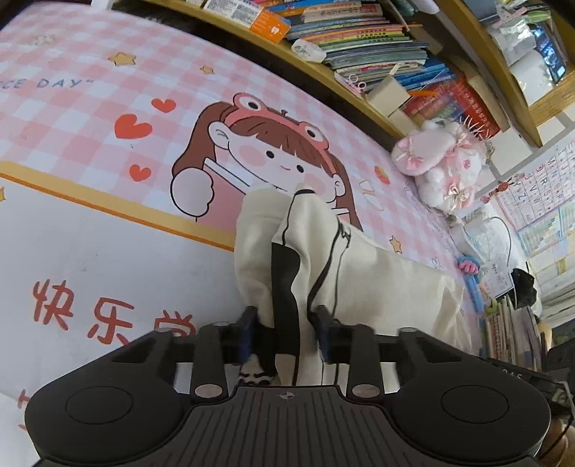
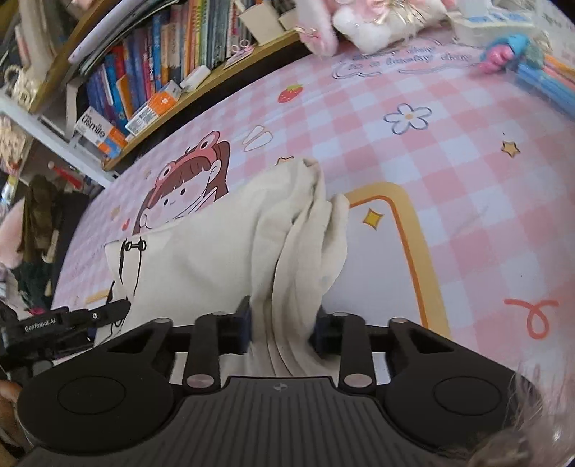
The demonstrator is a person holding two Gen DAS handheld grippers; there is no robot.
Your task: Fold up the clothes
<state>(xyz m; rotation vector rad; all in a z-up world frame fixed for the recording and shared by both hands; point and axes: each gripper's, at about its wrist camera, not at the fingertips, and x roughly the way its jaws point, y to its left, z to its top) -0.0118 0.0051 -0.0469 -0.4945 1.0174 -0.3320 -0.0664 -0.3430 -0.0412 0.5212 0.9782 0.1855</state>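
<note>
A cream garment [image 1: 323,258] with black trim lies bunched on a pink checked cartoon mat [image 1: 90,118]. In the left wrist view my left gripper [image 1: 285,332] is shut on the garment's black-trimmed edge, the cloth rising away from the fingers. In the right wrist view my right gripper [image 2: 284,327] is shut on a gathered plain cream fold of the same garment [image 2: 222,244], which spreads left over the mat [image 2: 449,151]. The other gripper's black body [image 2: 68,319] shows at the left edge, beside the garment's corner with a black drawstring.
A wooden bookshelf [image 1: 359,32] packed with books runs along the mat's far side. A pink and white plush toy [image 1: 438,161] sits at the mat's end, with blue and pink items [image 2: 521,57] near it. Posters [image 1: 539,194] cover the wall.
</note>
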